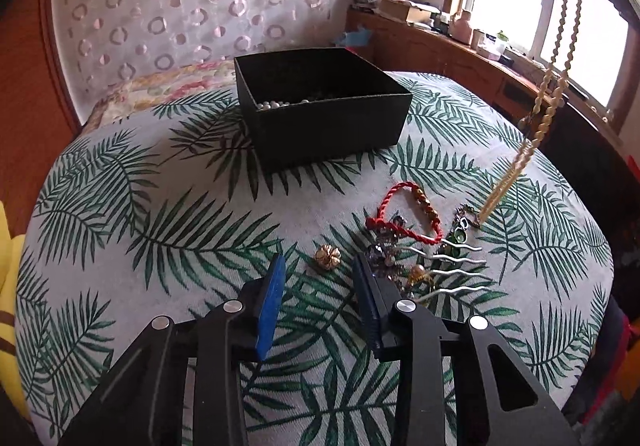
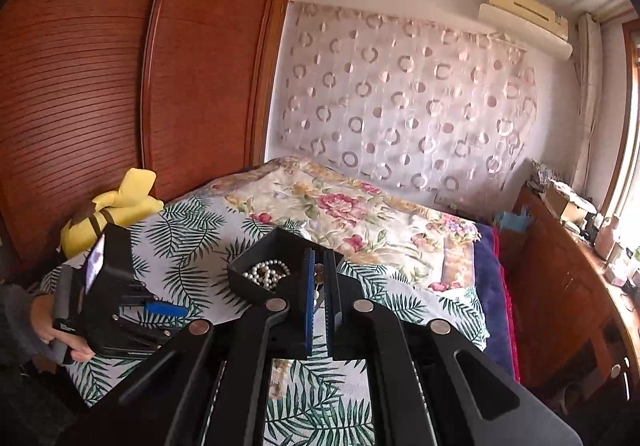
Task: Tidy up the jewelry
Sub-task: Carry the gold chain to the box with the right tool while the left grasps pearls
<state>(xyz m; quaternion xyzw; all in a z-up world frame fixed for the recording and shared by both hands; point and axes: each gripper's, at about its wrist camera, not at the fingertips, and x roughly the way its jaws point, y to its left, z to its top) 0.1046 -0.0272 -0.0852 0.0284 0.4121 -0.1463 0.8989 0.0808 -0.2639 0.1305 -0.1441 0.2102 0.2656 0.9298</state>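
Hanging from above at the right of the left wrist view, a cream beaded necklace point(image 1: 538, 118) trails its lower end down to the leaf-print cover point(image 1: 160, 206), just beside the loose pile of pieces. In the right wrist view the right gripper point(image 2: 319, 278) is clenched, blue pads nearly together, with a few small beads visible in the slit between them; judged from both views, it is grasping that necklace. The black box point(image 1: 320, 106) stands further back at centre, open, with a pearl strand point(image 2: 268, 272) already inside. To do this step well, the necklace should be lifted until its tail clears the cover, carried over the box, lowered so that it coils inside, and only then released. The left gripper point(image 1: 320, 270) is released, its jaws apart and empty, pointing at a small gold ornament point(image 1: 328, 255) lying just beyond the fingertips; the grip should centre on it before closing. Right of it lie a red cord bracelet point(image 1: 404, 214) and a wavy silver hair comb point(image 1: 456, 270), touching in a heap; snagging is a risk. No brand, label or legible writing is visible.
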